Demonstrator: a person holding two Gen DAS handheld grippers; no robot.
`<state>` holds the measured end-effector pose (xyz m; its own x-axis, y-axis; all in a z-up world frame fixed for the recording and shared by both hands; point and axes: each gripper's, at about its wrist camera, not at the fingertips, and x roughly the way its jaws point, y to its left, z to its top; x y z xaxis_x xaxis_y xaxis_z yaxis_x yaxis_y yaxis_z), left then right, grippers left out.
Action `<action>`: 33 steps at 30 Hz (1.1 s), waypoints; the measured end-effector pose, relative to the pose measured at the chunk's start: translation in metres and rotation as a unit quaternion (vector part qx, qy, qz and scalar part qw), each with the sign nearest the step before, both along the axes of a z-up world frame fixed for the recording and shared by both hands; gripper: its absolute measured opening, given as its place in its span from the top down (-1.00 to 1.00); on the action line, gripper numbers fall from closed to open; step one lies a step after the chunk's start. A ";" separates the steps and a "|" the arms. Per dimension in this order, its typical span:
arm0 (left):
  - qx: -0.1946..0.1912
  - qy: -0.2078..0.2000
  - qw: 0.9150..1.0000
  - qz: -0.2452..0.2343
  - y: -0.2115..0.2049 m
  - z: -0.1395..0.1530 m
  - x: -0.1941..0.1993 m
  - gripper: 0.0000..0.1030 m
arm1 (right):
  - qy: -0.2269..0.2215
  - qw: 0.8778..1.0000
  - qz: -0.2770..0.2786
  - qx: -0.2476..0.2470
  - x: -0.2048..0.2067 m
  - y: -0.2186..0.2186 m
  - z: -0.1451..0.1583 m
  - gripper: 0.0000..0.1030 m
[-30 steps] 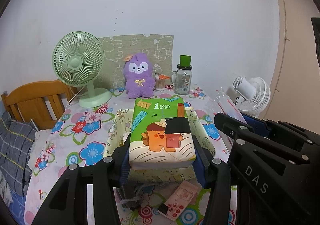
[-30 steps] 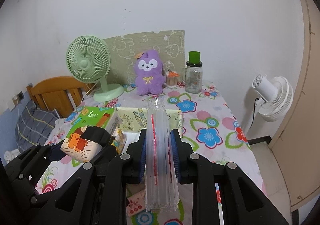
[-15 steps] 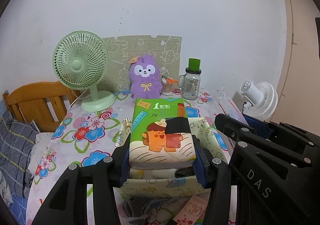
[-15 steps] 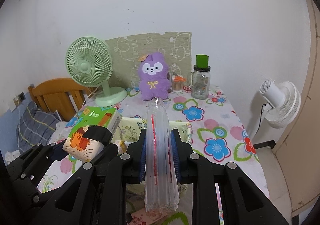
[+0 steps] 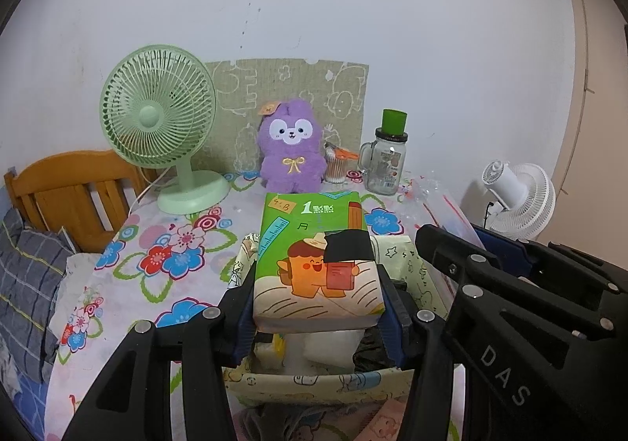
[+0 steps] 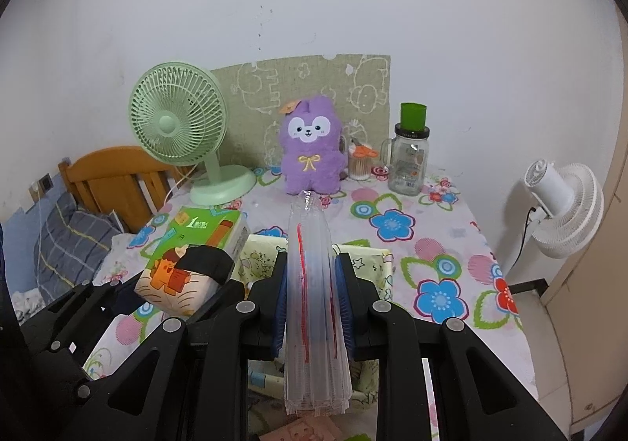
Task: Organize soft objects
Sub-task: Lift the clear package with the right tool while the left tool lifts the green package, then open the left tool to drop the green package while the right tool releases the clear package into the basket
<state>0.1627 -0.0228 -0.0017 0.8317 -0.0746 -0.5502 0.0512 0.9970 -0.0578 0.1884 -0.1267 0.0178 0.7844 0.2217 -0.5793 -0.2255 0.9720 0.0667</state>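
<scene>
Clamping on a green tissue pack (image 5: 318, 268), the left gripper (image 5: 318, 317) is pinching it by its long sides between the blue pads. The pack is hanging over the open fabric storage bin (image 5: 314, 378) on the floral tablecloth (image 5: 129, 284). White soft items and something black are sitting inside the bin; can't tell what they are.

The right gripper (image 6: 312, 303) is squeezing a folded stack of clear zip bags (image 6: 314, 307) with red seal lines, standing on edge between the pads, over the bin's near right side.

At the back of the table: a green desk fan (image 5: 157, 119), a purple plush rabbit (image 5: 292, 150), a cotton swab container (image 5: 337, 166) and a glass mason jar mug (image 5: 386, 162) with a green cup sitting on its lid. A white fan (image 6: 561, 205) is standing off the table on the right.
</scene>
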 end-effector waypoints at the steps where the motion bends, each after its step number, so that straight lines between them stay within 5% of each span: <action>1: -0.004 0.003 1.000 0.000 0.001 -0.001 0.002 -0.05 | 0.002 1.000 0.000 0.001 0.002 0.000 -0.001 0.50; 15: -0.011 0.033 0.999 0.006 0.003 -0.025 0.029 -0.08 | 0.036 0.999 0.004 0.020 0.033 0.007 -0.021 0.50; 25: -0.005 0.044 0.999 0.005 0.004 -0.039 0.037 -0.67 | 0.053 0.998 0.012 0.023 0.050 0.008 -0.038 0.50; 33: 0.010 0.058 0.998 0.011 0.009 -0.049 0.040 -0.80 | 0.065 0.997 0.023 0.025 0.060 0.015 -0.053 0.50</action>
